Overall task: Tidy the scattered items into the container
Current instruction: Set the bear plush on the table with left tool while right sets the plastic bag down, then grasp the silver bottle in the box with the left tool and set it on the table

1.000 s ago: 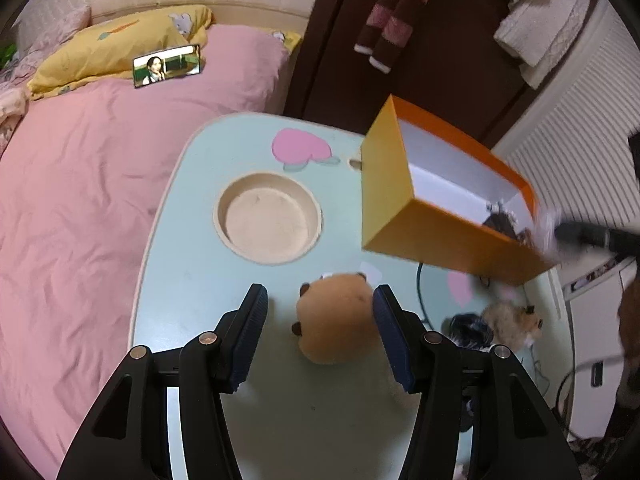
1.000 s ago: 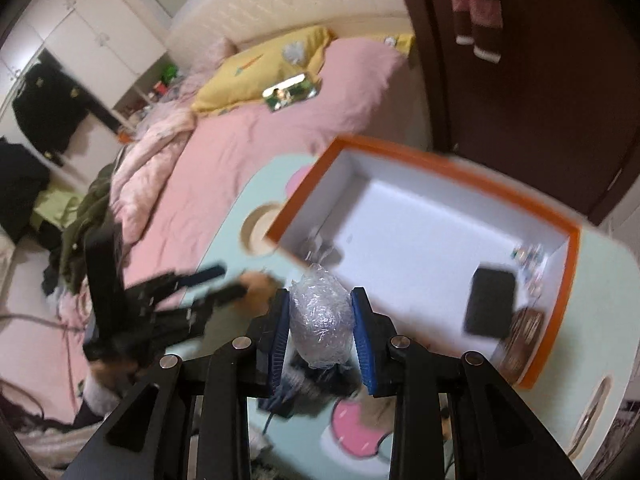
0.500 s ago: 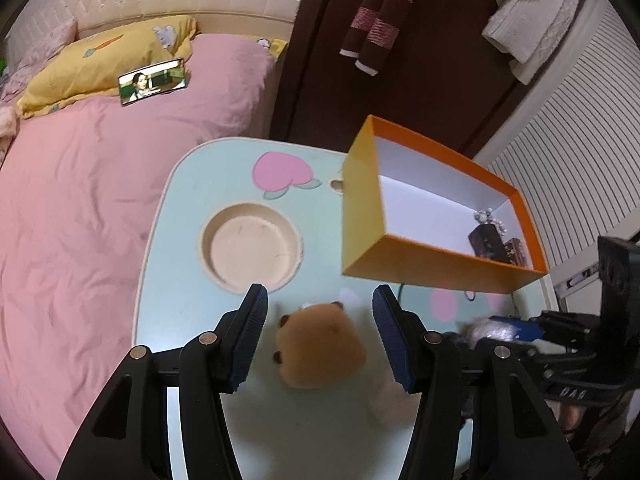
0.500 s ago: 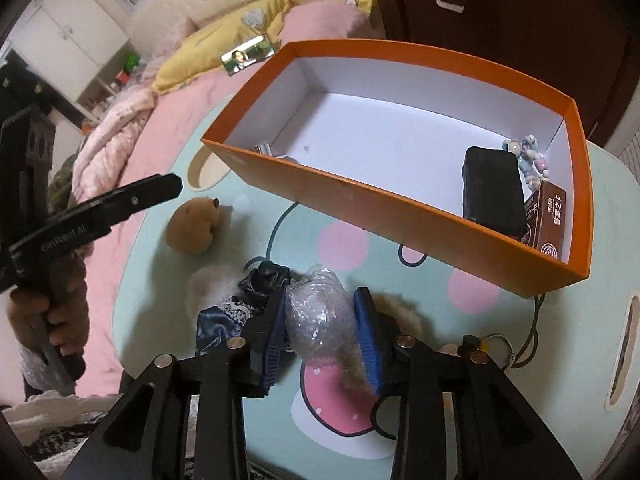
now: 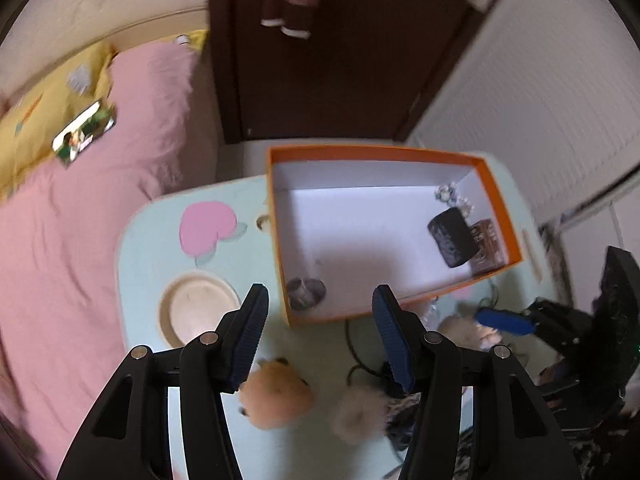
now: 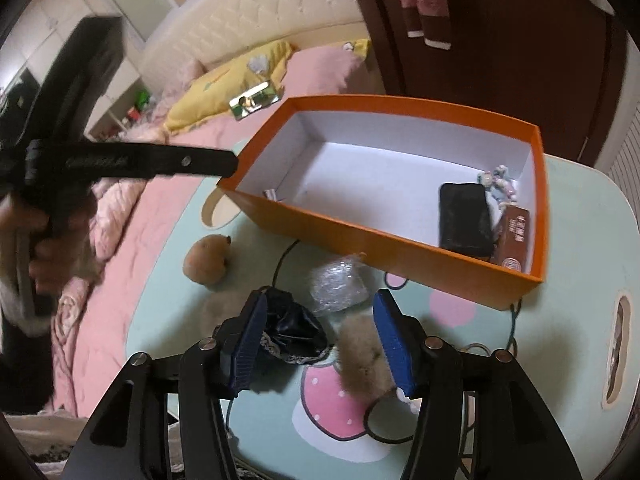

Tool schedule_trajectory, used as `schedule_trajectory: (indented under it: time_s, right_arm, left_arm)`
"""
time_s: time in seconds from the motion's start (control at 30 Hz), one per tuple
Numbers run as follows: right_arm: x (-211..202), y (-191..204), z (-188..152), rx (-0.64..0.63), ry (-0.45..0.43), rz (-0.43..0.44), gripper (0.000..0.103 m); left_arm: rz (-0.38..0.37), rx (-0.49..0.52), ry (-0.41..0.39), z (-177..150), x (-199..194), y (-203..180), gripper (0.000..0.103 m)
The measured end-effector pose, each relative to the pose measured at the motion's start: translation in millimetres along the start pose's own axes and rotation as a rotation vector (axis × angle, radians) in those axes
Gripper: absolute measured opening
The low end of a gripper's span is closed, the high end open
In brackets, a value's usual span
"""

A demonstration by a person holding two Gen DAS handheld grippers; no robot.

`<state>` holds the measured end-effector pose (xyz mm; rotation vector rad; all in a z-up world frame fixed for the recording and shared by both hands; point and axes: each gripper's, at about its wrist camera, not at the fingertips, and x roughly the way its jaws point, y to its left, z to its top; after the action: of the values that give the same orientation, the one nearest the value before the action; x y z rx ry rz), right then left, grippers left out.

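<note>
Right wrist view: right claw (image 6: 318,338) hung over the near edge of the mint bench (image 6: 580,240), jaws opening, nothing pressed between the pads. The clear plastic-wrapped ball (image 6: 339,283) lay on the bench just ahead of the jaws, free of them, close to the near wall of the orange box (image 6: 384,242). A dark blue cloth pouch (image 6: 290,330) sat by the left finger and a beige fluffy pompom (image 6: 362,356) by the right finger, both on the bench. A brown plush toy (image 6: 207,259) lay further left, toward the bench's left edge. Inside the box: a black case (image 6: 465,216), a brown packet (image 6: 514,238) and pale beads (image 6: 498,180) at the right end, a small item at the left end, too small to tell.

Left wrist view, blurred: left claw (image 5: 320,334) was midway apart and closing, empty, above the bench (image 5: 148,248). The brown plush toy (image 5: 276,394) lay below the left finger, not gripped. A pale pompom (image 5: 358,414) lay beside it. The box (image 5: 496,196) stood ahead, toward the bench's far edge. The pink bed (image 5: 72,216) was at left.
</note>
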<state>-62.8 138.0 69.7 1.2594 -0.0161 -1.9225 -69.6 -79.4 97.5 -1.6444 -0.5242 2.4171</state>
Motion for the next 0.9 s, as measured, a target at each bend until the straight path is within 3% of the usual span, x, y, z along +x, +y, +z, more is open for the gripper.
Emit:
schedule_trajectory:
  time_s: [0.13, 0.2, 0.37, 0.6, 0.9]
  right_arm:
    - [-2.3, -8.7, -2.8, 0.035, -0.005, 0.019, 0.055]
    - [-3.3, -14.3, -4.9, 0.058, -0.005, 0.028, 0.055]
    - [-8.4, -28.3, -7.5, 0.098, -0.021, 0.045, 0.055]
    - [-13.3, -44.8, -9.1, 0.132, -0.037, 0.070, 0.055]
    - [-19.9, -59.8, -10.1, 0.167, -0.055, 0.094, 0.055]
  left_arm:
    - [-0.017, 0.083, 0.105, 31.4, 9.3, -8.5, 0.041]
    - [-0.008, 0.121, 0.176, 42.4, 22.2, -15.8, 0.030]
    - [0.010, 0.149, 0.380, 47.5, 63.8, -30.9, 0.022]
    - [0.192, 0.232, 0.540, 49.4, 100.6, -47.3, 0.022]
    - [0.297, 0.283, 0.651, 41.5, 123.2, -51.2, 0.022]
